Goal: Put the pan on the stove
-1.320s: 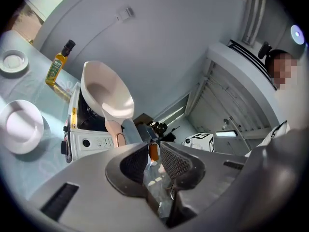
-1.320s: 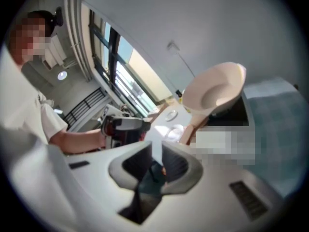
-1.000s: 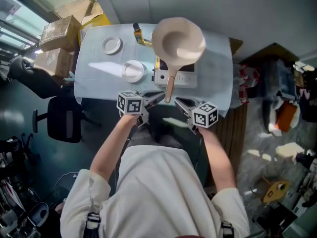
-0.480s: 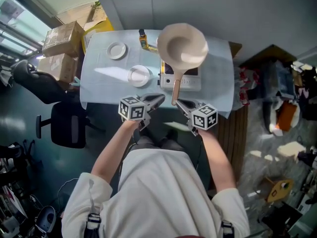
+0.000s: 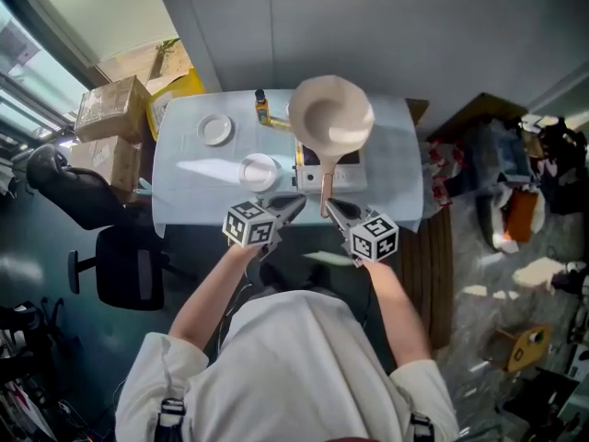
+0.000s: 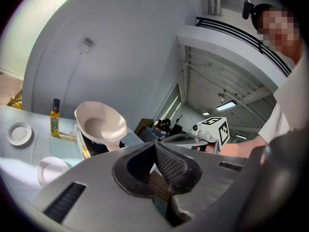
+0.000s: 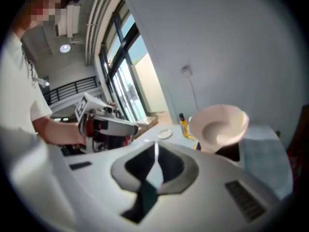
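The pan (image 5: 329, 118) sits empty on the stove (image 5: 348, 179), right of centre on the tabletop (image 5: 398, 159), its handle (image 5: 326, 184) pointing near. To the left stand a bottle (image 5: 261, 109), an empty plate (image 5: 213, 130) and an empty white bowl (image 5: 258, 170). The left tongs (image 5: 296, 201) and the right tongs (image 5: 331, 208) are clenched on nothing, either side of the handle's near end.

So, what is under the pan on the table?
A stove sits under the pan. Only its light front panel and a dark strip of its top show. The pan covers the burner, so that cannot be seen.
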Motion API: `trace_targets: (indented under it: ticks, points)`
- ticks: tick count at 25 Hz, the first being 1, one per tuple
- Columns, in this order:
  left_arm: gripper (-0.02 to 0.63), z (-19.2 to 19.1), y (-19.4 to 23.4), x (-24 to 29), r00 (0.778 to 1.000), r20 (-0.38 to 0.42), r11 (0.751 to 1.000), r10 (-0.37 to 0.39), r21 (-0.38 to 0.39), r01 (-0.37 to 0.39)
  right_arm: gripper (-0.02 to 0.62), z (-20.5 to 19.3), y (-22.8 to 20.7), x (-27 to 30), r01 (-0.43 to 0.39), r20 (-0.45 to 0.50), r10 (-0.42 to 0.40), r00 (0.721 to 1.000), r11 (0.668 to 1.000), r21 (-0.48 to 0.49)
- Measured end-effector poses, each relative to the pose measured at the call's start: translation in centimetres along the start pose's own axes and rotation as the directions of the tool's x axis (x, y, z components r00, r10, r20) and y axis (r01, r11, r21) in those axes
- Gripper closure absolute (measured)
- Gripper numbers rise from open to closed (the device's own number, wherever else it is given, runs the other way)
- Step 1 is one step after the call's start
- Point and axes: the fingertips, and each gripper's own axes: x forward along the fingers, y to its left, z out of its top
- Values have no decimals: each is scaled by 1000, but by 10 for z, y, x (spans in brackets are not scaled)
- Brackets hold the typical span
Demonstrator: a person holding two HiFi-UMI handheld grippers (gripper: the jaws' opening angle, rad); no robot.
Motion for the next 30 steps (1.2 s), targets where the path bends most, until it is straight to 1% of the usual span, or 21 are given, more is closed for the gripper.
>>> trace_targets:
  ticks: [5,8,11,15,18,22,26,30]
  points:
    - [584,30,-9,-7,999,32,998,19,63,-21,558,30,9,-14,57,62,-53,997,996,-62]
    - [584,45,-15,-14,996,72,993,47,103,-54,558,46,10,-25,105,98,-95,991,989,-106]
    - [584,58,-19,-23,992,106,986,74,141,-89,558,57,7,-36,150,127,-134,983,981,-123]
    - [584,65,-26,-36,985,138,981,100,151,-121,558,67,5,-50,198,160,-176,971,971,-136]
    - [584,68,-33,-43,984,148,979,103,161,-127,558,79,9,-63,222,194,-192,962,964,-148]
    - [584,70,-33,-45,979,161,974,122,170,-149,558,85,8,-74,244,220,-207,953,957,-156]
    - [584,76,-34,-49,972,181,961,151,205,-187,558,85,5,-81,283,232,-240,943,942,-178]
    - [584,81,-33,-48,968,186,952,166,226,-207,558,87,-1,-87,304,244,-260,934,938,-168]
